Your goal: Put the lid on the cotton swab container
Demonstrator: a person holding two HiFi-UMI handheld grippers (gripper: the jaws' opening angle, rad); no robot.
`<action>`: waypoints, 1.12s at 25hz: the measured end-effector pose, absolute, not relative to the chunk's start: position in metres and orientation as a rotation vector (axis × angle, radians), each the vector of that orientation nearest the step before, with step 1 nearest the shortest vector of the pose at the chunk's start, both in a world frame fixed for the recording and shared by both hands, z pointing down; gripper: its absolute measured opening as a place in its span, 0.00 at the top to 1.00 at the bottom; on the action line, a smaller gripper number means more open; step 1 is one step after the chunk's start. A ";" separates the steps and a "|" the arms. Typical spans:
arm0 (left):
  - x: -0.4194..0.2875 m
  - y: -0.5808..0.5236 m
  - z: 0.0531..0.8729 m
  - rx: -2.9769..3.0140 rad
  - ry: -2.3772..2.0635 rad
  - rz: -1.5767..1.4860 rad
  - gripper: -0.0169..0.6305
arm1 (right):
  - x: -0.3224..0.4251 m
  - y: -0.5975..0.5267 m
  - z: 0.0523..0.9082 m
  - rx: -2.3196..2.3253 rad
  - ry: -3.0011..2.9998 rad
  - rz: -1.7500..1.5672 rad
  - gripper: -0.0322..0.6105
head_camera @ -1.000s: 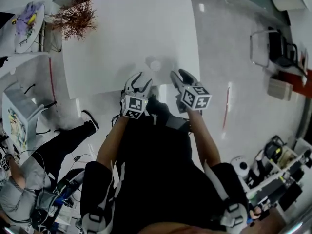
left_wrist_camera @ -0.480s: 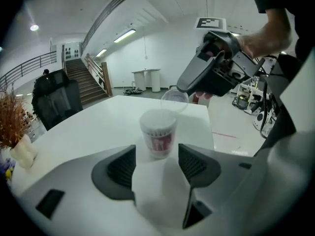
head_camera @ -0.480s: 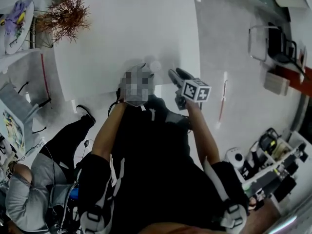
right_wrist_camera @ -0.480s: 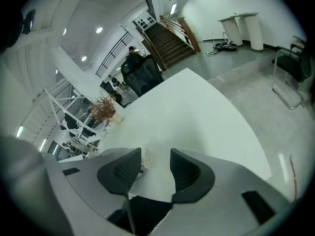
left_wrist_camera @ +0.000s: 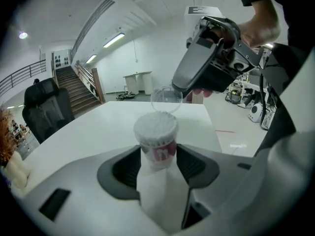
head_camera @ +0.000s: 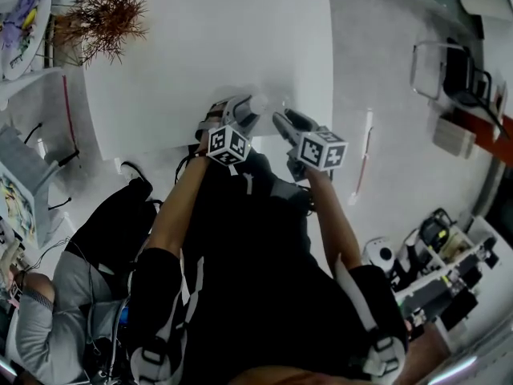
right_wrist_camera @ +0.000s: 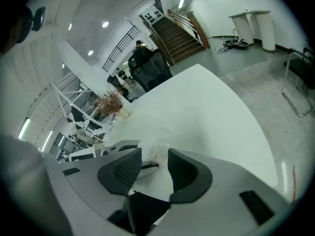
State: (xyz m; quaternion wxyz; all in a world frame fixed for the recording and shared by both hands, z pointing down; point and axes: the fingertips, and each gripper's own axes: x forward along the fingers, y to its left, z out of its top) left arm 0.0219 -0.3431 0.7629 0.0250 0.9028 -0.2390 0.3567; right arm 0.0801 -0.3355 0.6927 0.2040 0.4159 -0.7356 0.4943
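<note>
The cotton swab container (left_wrist_camera: pixel 156 137) stands upright on the white table (head_camera: pixel 200 46), open-topped, packed with white swab tips, with a red label. My left gripper (left_wrist_camera: pixel 158 168) has it between its jaws, which are closing, and both pads touch its sides. In the head view the left gripper (head_camera: pixel 244 111) is at the container (head_camera: pixel 257 102) near the table's front edge. My right gripper (left_wrist_camera: pixel 183 88) is shut on the clear round lid (left_wrist_camera: pixel 166 99), held just above and beyond the container's top. From the right gripper (right_wrist_camera: pixel 155 163) the lid (right_wrist_camera: pixel 161 144) shows faintly between the jaws.
A dried brown plant (head_camera: pixel 100 14) stands at the table's far left corner. A seated person (head_camera: pixel 48 327) and cluttered desks are at the left. A dark chair (head_camera: pixel 449 70) stands on the floor at the right, with shelves of equipment (head_camera: pixel 449 279) lower right.
My left gripper has moved forward and now has the container between its jaws. The right gripper has stayed close at the right of the container.
</note>
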 end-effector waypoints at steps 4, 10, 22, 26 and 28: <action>0.023 -0.345 0.763 2.788 -0.737 1.103 0.62 | 0.066 -0.338 0.678 1.083 -2.133 1.331 0.70; 0.026 -0.345 0.763 2.792 -0.721 1.089 0.62 | 0.042 -0.340 0.674 0.967 -2.198 1.325 0.72; 0.027 -0.346 0.762 2.795 -0.704 1.089 0.62 | 0.026 -0.347 0.697 0.909 -2.095 1.224 0.84; 0.026 -0.345 0.762 2.793 -0.701 1.087 0.63 | 0.028 -0.350 0.701 0.928 -2.053 1.104 0.89; 0.025 -0.344 0.761 2.790 -0.694 1.091 0.63 | 0.026 -0.347 0.704 0.917 -2.034 1.045 0.89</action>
